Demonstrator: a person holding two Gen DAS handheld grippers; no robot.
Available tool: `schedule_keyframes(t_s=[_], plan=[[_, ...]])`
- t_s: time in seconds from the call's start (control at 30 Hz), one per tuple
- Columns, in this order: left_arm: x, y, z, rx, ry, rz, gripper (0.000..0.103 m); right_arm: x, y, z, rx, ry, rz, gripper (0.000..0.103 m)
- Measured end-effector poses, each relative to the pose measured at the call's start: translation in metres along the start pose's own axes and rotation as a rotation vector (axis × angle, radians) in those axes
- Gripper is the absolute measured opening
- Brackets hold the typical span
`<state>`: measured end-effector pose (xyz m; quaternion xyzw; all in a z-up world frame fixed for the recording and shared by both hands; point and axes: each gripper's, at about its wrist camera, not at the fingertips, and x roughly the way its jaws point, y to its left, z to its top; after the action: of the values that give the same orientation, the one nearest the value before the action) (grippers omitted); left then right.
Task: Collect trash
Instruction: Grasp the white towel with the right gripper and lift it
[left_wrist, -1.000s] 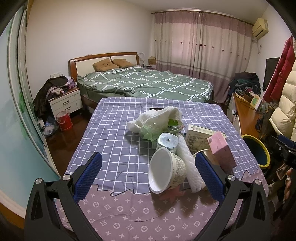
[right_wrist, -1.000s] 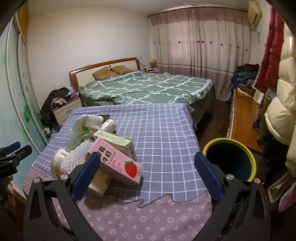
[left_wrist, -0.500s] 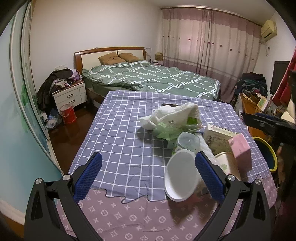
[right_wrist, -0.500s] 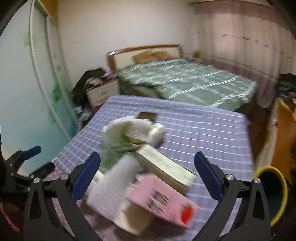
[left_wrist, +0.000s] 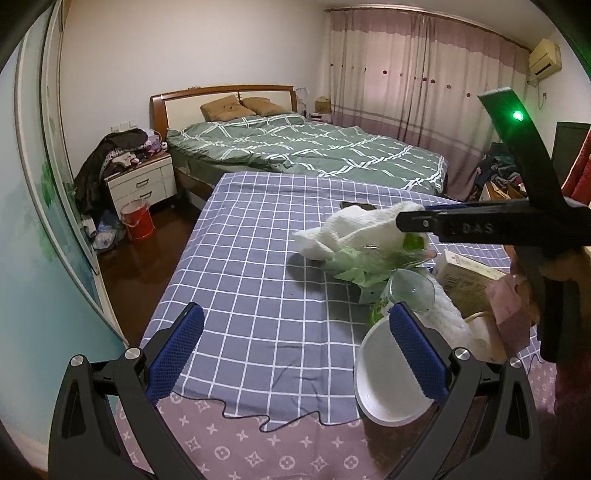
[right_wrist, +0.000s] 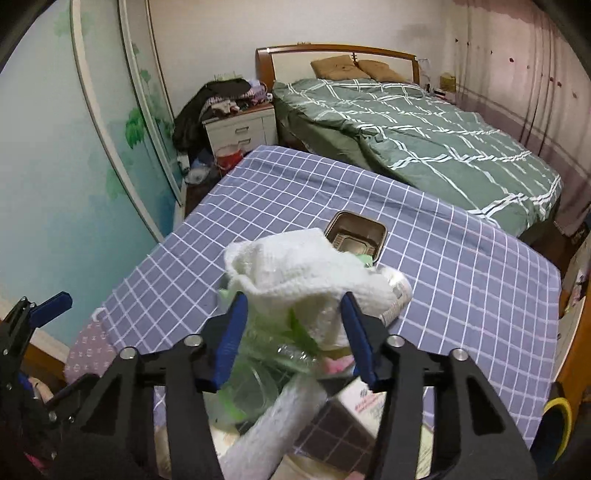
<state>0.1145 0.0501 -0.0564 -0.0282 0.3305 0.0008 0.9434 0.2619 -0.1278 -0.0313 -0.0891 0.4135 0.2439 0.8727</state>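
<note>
Jaws of right gripper (right_wrist: 293, 334) have just been closing around the white cloth (right_wrist: 295, 269); contact unclear.
Left gripper (left_wrist: 295, 354) spread wide, just beside the white bowl (left_wrist: 384, 384) on the table (left_wrist: 258, 258).

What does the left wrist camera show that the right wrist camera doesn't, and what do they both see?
Only the left wrist view shows the white round plastic bowl lying tipped at the table's near edge and the pink carton. Only the right wrist view shows the brown rectangular plastic tray behind the pile. Both show the white knitted cloth over the green crinkled plastic bag on the blue checked tablecloth, the right gripper closing its jaws around them, and the green-quilted bed.
</note>
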Motion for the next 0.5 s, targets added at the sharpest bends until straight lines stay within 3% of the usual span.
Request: schedule_keyframes(t_s=[0.07,0.13,0.5], plan=[[0.005,0.002,0.0,-0.004,0.005,-0.007,0.099,0.007,-0.003,0.003,-0.015,0.019,-0.014,0.02],[0.008,0.003,0.0,-0.005,0.009,-0.012,0.099,0.012,-0.004,0.006,-0.014,0.037,-0.015,0.005],[0.013,0.009,0.0,-0.011,0.019,-0.023,0.099,-0.035,-0.011,0.027,-0.01,-0.092,-0.01,0.002]])
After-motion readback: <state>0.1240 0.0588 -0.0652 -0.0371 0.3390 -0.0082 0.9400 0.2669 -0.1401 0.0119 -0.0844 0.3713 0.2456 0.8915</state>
